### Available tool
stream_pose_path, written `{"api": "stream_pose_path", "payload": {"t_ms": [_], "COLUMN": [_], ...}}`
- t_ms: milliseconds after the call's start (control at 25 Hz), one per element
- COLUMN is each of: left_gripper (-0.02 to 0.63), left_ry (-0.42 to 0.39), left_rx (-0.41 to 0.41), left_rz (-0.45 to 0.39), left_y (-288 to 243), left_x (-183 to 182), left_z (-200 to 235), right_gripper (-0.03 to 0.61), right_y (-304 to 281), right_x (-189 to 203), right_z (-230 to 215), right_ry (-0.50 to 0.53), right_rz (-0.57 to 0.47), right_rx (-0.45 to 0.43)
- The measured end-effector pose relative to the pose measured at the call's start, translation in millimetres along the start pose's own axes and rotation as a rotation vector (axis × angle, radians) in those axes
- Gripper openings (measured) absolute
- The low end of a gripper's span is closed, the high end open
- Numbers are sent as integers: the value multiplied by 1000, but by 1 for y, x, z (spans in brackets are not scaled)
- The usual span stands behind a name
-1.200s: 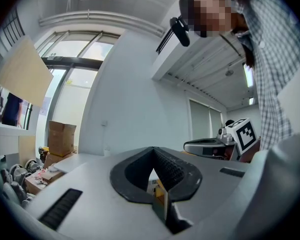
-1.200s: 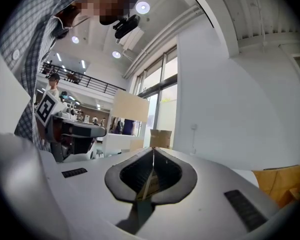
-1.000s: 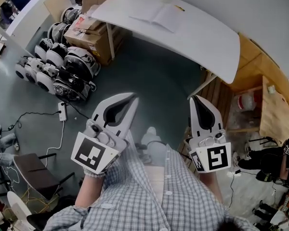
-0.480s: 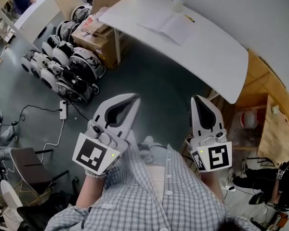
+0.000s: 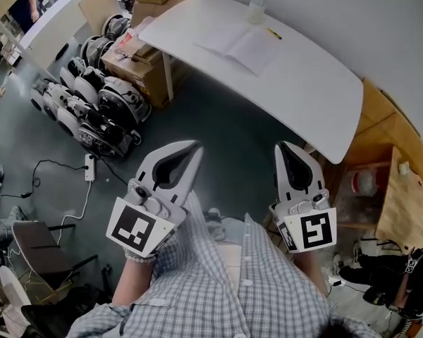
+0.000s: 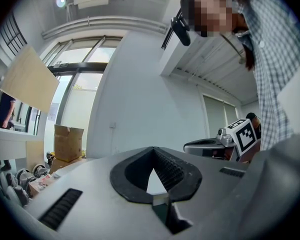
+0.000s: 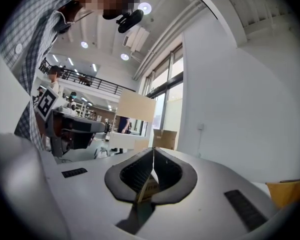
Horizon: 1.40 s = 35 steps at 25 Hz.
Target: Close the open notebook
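Note:
The open notebook (image 5: 238,44) lies flat, pages up, on the far part of the white table (image 5: 310,76), well ahead of both grippers. A yellow pen (image 5: 273,32) and a clear bottle (image 5: 256,9) sit just beyond it. The person holds both grippers out at waist height over the grey floor, pointing level toward the table. My left gripper (image 5: 196,146) (image 6: 152,151) is shut with nothing in it. My right gripper (image 5: 283,146) (image 7: 153,150) is also shut and holds nothing. Neither gripper view shows the notebook.
Cardboard boxes (image 5: 137,58) stand by the table's left leg. A row of white-and-black machines (image 5: 92,108) lines the floor at left, with a power strip and cable (image 5: 90,166) nearby. A wooden cabinet (image 5: 398,182) stands at the right, below the table's near end.
The table and notebook have grown larger and slid lower in the head view as the person walks toward them. Both grippers stay shut and level, carried forward together.

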<state>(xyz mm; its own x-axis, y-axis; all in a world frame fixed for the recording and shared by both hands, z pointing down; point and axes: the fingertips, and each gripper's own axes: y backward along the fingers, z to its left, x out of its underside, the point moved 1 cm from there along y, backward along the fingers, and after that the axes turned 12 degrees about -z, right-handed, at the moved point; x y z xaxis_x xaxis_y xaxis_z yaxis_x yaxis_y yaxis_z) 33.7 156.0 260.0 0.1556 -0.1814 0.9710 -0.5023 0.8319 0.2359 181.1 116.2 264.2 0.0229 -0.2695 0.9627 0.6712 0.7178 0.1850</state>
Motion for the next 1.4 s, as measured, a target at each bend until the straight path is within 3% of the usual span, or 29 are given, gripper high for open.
{"api": "stream_pose_path", "payload": {"t_ms": [160, 880, 1400], "left_gripper": [8, 7, 6], "left_ry": [3, 8, 14], "left_rx": [22, 87, 194], "left_rz": [-54, -28, -11], "left_y": [-16, -45, -104], "left_x": [-6, 3, 20], "left_z": [-7, -15, 29], "right_gripper": [20, 20, 20], "right_y": [5, 18, -23], "right_x": [3, 15, 34], "right_z": [-13, -33, -62], "right_ry": [-1, -23, -13], "right_rz": [-1, 22, 47], "right_rx": [15, 85, 184]}}
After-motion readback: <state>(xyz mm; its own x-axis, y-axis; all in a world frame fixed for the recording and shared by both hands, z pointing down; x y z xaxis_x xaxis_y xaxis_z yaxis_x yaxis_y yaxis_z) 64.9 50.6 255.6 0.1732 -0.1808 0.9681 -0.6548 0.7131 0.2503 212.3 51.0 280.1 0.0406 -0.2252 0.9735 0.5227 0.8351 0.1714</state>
